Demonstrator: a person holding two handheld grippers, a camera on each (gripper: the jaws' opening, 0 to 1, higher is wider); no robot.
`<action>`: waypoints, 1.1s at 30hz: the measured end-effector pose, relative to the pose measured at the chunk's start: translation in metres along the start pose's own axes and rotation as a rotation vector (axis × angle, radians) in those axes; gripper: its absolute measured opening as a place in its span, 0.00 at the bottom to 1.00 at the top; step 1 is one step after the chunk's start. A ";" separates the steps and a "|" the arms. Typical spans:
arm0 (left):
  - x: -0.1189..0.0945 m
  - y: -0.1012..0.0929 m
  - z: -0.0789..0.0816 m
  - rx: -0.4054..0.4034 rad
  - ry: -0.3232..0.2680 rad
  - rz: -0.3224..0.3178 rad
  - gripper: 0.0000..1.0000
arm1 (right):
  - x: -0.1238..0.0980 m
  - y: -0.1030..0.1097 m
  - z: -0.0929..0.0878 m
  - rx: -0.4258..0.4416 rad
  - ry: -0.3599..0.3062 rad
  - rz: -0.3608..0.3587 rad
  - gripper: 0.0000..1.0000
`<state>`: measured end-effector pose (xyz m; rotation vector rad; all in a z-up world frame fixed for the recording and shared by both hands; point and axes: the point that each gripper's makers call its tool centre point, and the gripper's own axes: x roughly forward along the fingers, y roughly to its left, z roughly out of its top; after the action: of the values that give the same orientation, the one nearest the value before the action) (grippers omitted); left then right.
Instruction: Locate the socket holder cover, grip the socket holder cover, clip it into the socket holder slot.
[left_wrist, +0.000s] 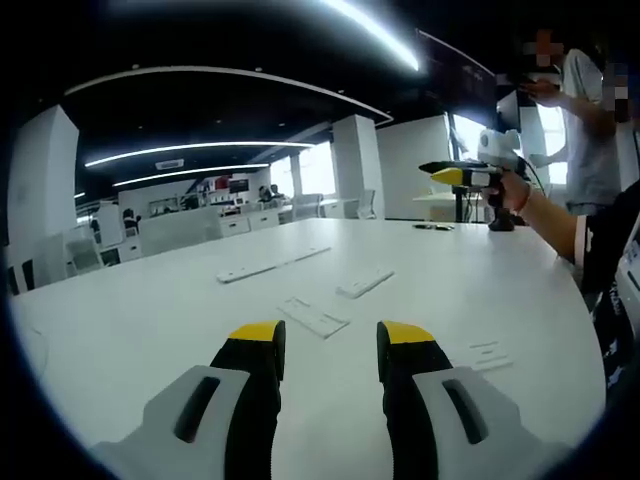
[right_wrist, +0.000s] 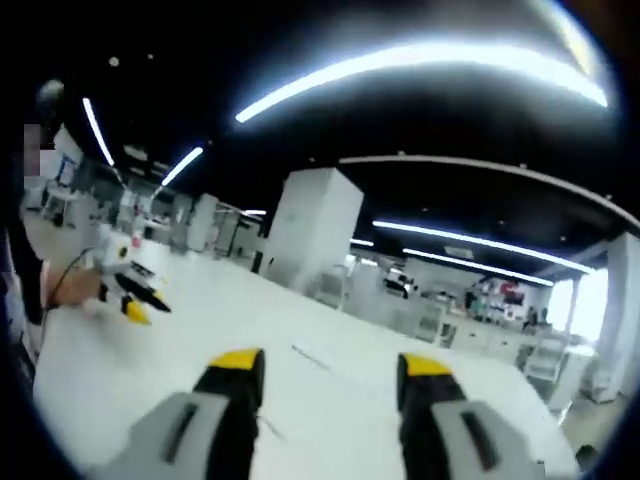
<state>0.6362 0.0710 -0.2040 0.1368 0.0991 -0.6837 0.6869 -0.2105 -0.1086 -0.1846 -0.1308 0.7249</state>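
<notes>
Your left gripper (left_wrist: 330, 345) hovers with jaws apart above the wide white table (left_wrist: 150, 320); the flat white rectangular socket holder cover (left_wrist: 313, 316) lies just ahead. Your right gripper (right_wrist: 330, 372) gapes too, holding nothing.

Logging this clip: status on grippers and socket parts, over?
Left gripper open, empty, above white table. Right gripper open, empty. White socket parts lie ahead, untouched. Path clear.
</notes>
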 end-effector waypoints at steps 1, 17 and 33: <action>0.000 0.000 0.000 0.001 -0.002 0.001 0.38 | -0.003 0.000 -0.001 0.030 -0.021 0.006 0.57; 0.001 0.007 0.000 -0.001 -0.017 0.022 0.38 | -0.019 -0.040 -0.064 0.091 0.043 -0.132 0.53; 0.003 0.008 -0.004 -0.020 -0.014 0.016 0.38 | -0.005 -0.013 -0.095 0.063 0.153 -0.056 0.49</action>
<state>0.6434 0.0755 -0.2073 0.1136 0.0916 -0.6670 0.7087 -0.2350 -0.1989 -0.1747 0.0327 0.6555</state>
